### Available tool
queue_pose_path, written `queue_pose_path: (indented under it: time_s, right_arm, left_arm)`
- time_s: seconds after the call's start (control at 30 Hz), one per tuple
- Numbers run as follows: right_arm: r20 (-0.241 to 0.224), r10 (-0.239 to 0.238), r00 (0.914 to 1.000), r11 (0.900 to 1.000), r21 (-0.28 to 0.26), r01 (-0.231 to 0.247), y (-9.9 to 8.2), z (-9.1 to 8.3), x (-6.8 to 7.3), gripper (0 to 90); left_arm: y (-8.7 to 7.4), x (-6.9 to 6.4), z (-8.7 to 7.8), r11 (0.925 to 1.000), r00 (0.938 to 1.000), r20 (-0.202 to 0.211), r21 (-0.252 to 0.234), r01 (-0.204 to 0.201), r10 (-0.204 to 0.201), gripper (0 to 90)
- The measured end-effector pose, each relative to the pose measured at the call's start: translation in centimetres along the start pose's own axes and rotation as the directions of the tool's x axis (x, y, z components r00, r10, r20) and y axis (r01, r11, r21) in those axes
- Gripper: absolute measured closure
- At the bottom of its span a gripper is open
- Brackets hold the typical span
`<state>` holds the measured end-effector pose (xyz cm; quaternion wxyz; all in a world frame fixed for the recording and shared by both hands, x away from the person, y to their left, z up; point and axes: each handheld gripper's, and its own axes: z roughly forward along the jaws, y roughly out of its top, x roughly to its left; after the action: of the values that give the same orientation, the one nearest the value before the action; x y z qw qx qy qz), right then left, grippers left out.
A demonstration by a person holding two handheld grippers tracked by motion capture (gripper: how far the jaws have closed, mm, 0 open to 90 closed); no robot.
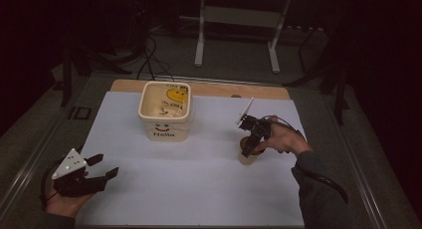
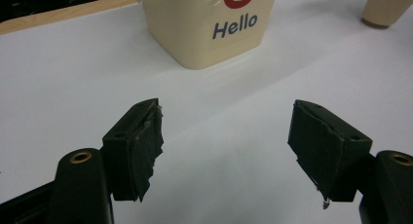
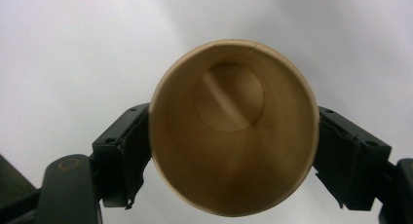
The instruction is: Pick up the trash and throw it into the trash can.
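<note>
- Gripping the paper cup (image 3: 234,131) at its rim, right gripper (image 3: 234,151) jaws flank it, touching both sides; cup stands right of the Hello tub (image 1: 165,112) on the tabletop (image 1: 199,184).
- Judged light, thin-walled, empty, crushable: squeeze gently near the stiffer rim.
- Left gripper (image 2: 226,151) jaws spread wide, holding nothing, near-left of the tub.
- Cup's outer wall and base contact are hidden; tub contents unclear.

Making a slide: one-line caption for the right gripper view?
Right gripper jaws flank an empty paper cup on the white table.
</note>
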<state>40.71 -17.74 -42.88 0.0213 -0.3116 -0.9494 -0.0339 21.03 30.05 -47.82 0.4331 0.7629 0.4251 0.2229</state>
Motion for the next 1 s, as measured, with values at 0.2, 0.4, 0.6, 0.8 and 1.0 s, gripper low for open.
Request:
queue_pose_path:
  time_s: [0.2, 0.4, 0.6, 0.8, 1.0]
  right_arm:
    - [0.01, -0.014, 0.9999, 0.9998, -0.012, 0.014, 0.3, -1.8, 0.1, 20.9]
    - [0.013, -0.026, 0.9996, 0.9992, -0.03, 0.026, 0.5, -4.0, 0.1, 20.9]
    - [0.031, -0.039, 0.9988, 0.9984, -0.04, 0.04, 0.7, -6.7, 0.2, 21.0]
    - [0.04, -0.048, 0.9981, 0.9976, -0.049, 0.05, 0.8, -8.2, 0.3, 21.0]
    - [0.054, -0.056, 0.997, 0.9971, -0.05, 0.058, 1.1, -10.0, 0.5, 21.0]
  left_arm:
    - [0.0, 0.0, 0.0, 1.0, 1.0, 0.001, 0.001, -0.001, 0.001, 28.4]
    - [0.0, 0.0, 0.0, 1.0, 1.0, 0.002, 0.003, -0.001, 0.001, 28.4]
    - [0.0, 0.0, 0.0, 1.0, 1.0, 0.002, 0.004, -0.001, 0.001, 28.4]
    - [-0.1, 0.0, 0.0, 1.0, 1.0, 0.002, 0.002, 0.003, -0.003, 28.4]
    - [-0.1, 0.0, 0.0, 1.0, 1.0, 0.003, 0.003, 0.002, -0.002, 28.4]
